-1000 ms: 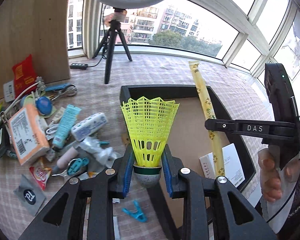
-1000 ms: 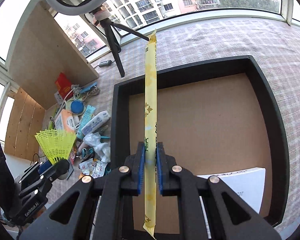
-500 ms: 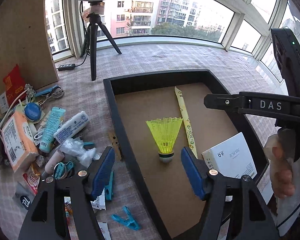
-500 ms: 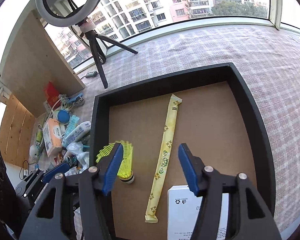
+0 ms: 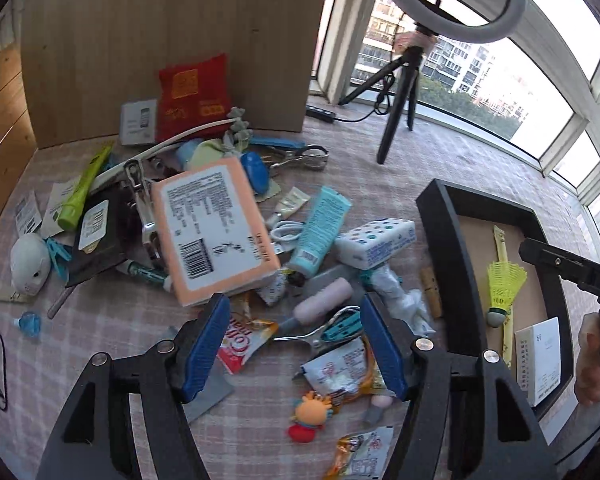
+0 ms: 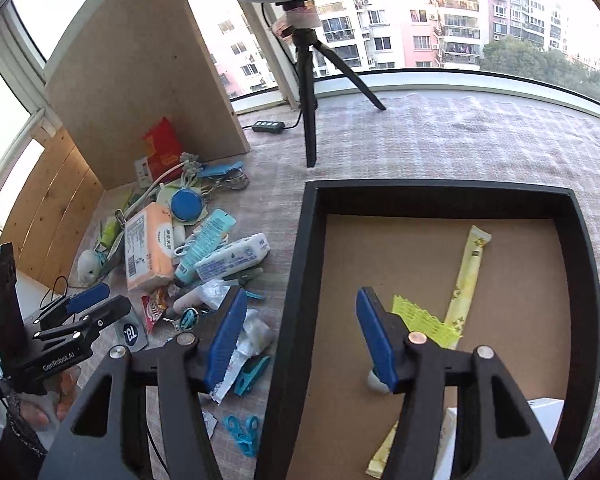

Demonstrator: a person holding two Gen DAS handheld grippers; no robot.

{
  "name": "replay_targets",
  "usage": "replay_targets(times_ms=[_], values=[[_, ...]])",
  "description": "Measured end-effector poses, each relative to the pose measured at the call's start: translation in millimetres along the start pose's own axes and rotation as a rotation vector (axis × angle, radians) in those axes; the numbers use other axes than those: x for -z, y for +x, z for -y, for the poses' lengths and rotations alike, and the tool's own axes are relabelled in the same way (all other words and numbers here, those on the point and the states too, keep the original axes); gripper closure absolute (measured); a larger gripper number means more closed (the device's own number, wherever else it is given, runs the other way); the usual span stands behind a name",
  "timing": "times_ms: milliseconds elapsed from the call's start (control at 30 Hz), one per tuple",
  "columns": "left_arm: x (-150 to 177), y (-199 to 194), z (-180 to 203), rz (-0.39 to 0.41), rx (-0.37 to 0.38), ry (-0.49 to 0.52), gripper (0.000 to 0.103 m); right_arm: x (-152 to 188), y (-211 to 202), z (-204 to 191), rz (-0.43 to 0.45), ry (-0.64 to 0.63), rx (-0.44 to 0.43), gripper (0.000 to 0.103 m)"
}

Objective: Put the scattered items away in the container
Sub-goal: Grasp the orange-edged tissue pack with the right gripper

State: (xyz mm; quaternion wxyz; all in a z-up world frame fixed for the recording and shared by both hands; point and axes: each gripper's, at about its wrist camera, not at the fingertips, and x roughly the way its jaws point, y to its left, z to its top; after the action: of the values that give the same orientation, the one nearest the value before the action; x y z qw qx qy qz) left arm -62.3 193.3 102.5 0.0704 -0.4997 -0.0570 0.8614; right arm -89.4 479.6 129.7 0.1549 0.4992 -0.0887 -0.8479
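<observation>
Black and square-walled, the shallow container point(image 6: 296, 280) with its brown cardboard floor holds the yellow plastic shuttlecock point(image 5: 502, 286), lying across the long yellow paper sachet point(image 6: 466, 276), with a white box point(image 5: 540, 356) at the near corner. Left of the container, the left gripper point(image 5: 296, 344) hangs wide apart and empty over the clutter, just behind the orange tissue pack point(image 5: 212, 228). Over the container's left wall, the right gripper point(image 6: 300, 340) is also spread wide, gripping nothing.
</observation>
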Motion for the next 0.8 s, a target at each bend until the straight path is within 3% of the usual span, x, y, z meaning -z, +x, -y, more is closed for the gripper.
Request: replay_targets(times_ms=[167,433,600,800], values=[[0.3,4.9,-45.7,-0.012,-0.031,-0.101,0.039,-11.1,30.3,-27.9,-0.061,-0.035,-0.018,0.047],[-4.0,19.0,-64.5,-0.039,-0.024,-0.138,0.04,-28.2,77.6,-40.6,-0.185,0.044,-0.045,0.046],[-13.4,25.1,-85.5,-0.034,-0.028,-0.205,0.038,-39.3,83.7,-56.6,-0.18,0.054,-0.119,0.046],[-18.2,41.0,-99.1,-0.054,0.003,-0.252,0.038,-48.1,110.1,-110.5,-0.197,-0.04,-0.181,0.046]])
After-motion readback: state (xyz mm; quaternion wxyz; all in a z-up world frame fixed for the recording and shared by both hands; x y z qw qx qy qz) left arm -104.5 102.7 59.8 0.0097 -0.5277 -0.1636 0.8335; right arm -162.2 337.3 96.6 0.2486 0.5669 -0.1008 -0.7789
